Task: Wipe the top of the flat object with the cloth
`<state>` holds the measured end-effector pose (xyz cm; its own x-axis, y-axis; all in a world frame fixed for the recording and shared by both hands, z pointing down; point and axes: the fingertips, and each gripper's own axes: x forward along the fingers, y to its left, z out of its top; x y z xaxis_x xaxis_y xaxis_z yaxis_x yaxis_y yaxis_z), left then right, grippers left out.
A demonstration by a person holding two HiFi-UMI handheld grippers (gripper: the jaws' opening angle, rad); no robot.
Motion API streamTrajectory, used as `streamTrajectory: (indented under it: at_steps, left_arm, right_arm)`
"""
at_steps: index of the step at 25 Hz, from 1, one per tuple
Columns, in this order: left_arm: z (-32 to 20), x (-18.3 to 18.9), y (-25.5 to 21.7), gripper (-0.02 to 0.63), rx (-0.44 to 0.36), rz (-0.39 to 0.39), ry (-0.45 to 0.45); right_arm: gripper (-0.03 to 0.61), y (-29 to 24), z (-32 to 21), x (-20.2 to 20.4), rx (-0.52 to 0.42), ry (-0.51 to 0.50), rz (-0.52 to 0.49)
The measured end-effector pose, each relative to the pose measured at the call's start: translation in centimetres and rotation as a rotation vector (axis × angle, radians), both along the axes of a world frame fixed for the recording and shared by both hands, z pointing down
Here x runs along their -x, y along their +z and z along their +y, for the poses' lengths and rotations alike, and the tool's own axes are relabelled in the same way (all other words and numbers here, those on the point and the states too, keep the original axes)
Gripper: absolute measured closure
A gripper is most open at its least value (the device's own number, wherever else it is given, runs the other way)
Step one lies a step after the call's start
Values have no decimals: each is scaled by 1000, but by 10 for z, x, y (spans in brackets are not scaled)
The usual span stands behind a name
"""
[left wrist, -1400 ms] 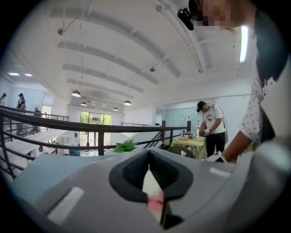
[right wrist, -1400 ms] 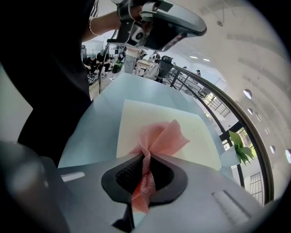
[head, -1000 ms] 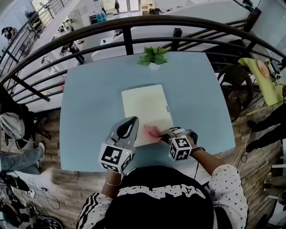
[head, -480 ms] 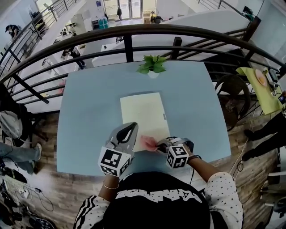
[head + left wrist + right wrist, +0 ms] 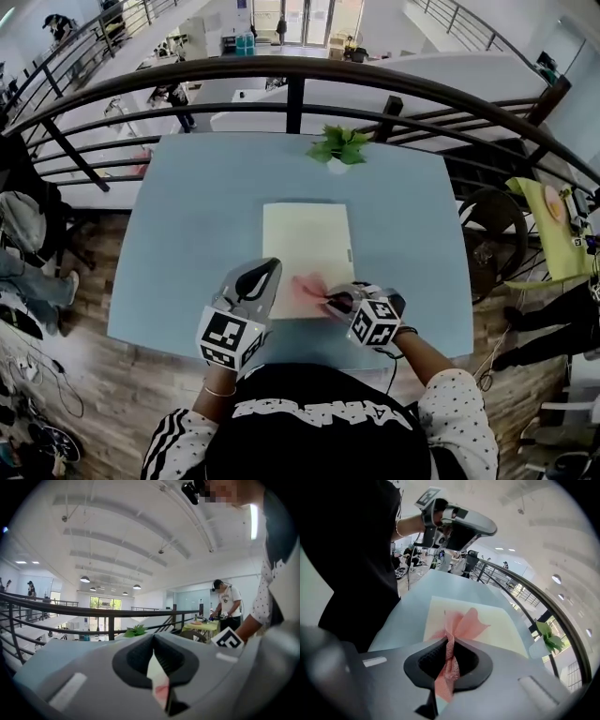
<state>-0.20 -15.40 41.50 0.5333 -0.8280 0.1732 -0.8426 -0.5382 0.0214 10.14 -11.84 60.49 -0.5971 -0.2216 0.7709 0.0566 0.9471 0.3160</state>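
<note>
A black railing point(image 5: 291, 70) is curving behind the pale blue bench point(image 5: 187, 234). A small potted plant point(image 5: 341, 147) is standing at the bench's far edge, well apart from your work. Your right gripper point(image 5: 336, 302) is clenching the pink cloth point(image 5: 307, 289), which is lying on the near end of the cream flat object point(image 5: 307, 234) mid-bench. Your left gripper point(image 5: 265, 272) is resting with its jaws pressed together at that object's near left edge.
</note>
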Motion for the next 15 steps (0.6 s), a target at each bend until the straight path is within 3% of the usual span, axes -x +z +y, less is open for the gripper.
streamTrajectory:
  at_steps: [7,15]
  left_arm:
    - [-7,21,2,614,-3,-10,-87]
    - [-6,41,8,614,-2,-2,-197]
  right_arm:
    - [558,-23,-104,-12,-119,171,-84]
    - [560,-19,-196,-31,-173,283,-49]
